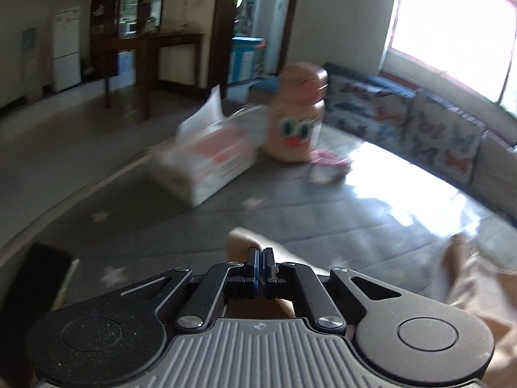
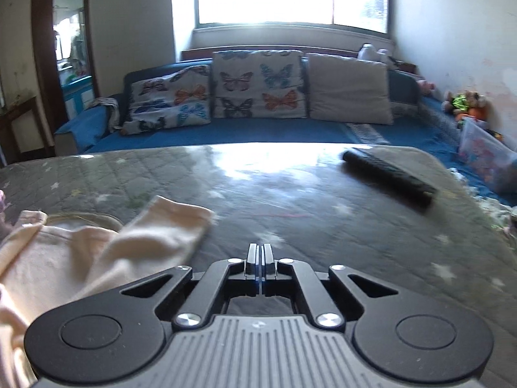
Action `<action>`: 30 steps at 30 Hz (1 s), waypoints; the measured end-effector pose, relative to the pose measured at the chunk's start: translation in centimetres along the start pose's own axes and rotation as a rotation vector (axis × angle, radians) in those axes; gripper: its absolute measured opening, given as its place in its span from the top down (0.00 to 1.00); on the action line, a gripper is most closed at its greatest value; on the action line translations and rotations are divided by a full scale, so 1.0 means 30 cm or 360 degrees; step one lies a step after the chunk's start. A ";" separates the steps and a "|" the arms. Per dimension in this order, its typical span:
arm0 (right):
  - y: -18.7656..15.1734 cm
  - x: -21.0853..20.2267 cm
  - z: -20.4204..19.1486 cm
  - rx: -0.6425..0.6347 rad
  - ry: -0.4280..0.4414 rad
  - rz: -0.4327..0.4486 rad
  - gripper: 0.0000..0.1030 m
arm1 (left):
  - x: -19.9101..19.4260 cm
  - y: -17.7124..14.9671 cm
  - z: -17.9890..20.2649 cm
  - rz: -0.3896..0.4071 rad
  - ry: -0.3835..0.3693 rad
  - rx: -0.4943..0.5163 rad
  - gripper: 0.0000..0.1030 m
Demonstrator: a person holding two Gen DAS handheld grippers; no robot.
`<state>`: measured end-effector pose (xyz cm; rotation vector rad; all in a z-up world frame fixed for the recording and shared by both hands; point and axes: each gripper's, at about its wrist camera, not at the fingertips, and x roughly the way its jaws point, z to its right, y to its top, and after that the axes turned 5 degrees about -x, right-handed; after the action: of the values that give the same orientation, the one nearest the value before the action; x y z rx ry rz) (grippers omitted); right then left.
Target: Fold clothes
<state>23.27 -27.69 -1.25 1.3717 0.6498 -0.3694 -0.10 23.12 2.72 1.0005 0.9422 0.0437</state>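
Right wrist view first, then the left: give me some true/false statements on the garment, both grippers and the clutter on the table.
1. The right gripper is shut and holds nothing. True.
2. The cream garment lies neatly folded. False: it is rumpled, one sleeve flung out.
3. A dark rolled item lies on the table. True.
4. The tissue box stands right of the duck-faced bottle. False: left of it.
5. The left gripper is wide open. False: shut.

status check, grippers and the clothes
Left gripper shut, over cream cloth. Right gripper shut, holding nothing seen. Cream garment rumpled on the table, sleeve out, unfolded. Black remote far right, clear.
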 end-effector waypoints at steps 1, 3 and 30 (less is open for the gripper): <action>-0.007 -0.010 0.010 -0.0002 -0.0009 -0.0009 0.99 | 0.003 -0.008 -0.025 -0.0007 0.0036 -0.0007 0.98; -0.020 -0.029 0.026 -0.0009 -0.0020 -0.0026 0.99 | 0.005 -0.025 -0.071 -0.0019 0.0097 -0.0021 0.98; 0.098 0.306 -0.197 0.0042 0.0165 -0.0060 0.68 | -0.051 -0.044 -0.100 0.0014 0.0233 0.0088 0.26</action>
<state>30.89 -20.25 -5.05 1.4126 0.7596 -0.3396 -3.61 23.80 2.17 1.0630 1.0774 0.0997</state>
